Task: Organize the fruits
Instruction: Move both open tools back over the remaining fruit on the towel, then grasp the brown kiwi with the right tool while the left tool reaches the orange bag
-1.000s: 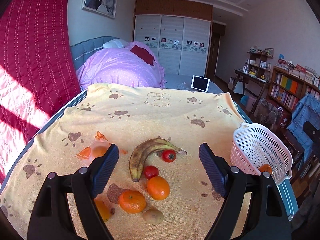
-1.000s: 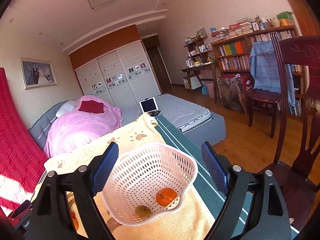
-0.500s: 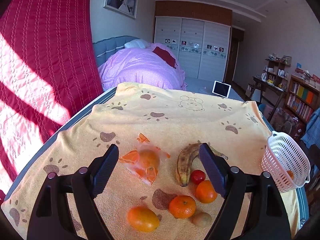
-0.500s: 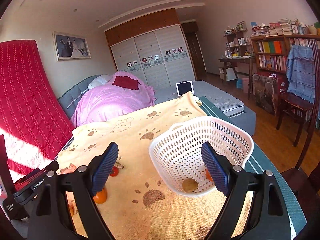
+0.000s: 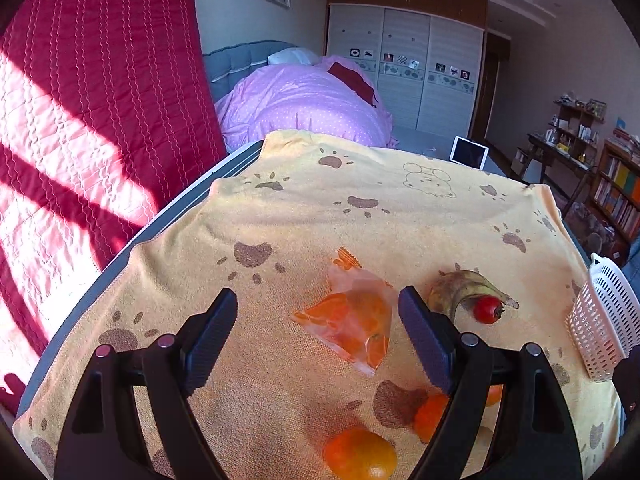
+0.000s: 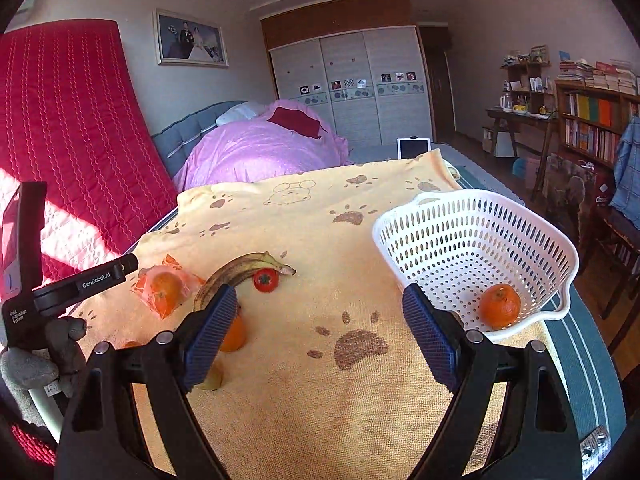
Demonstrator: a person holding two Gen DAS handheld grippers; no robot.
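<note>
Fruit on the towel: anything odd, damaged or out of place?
Two things. One orange lies sealed in a clear plastic bag among loose fruit, and the banana is heavily browned, looking overripe. Nothing is spilled; the white basket sits upright holding an orange.

Cloth over desk [image 6: 312, 400]: pale yellow terry, brown paw prints, outlined bear face; basket [image 6: 472, 240]: white, slotted holes, one orange fruit [image 6: 500, 306] inside; banana [image 6: 236, 270]: yellow gone largely brown; small tomato [image 6: 266, 279]: red, dark calyx; bag [image 5: 352, 324]: clear film, orange print, orange fruit within; hand-held gripper pads [image 6: 210, 332]: blue ribbed, on black arms; quilt [image 6: 72, 128] behind: crimson, wavy stitched lines; bed cover [image 6: 260, 148]: lilac.
</note>
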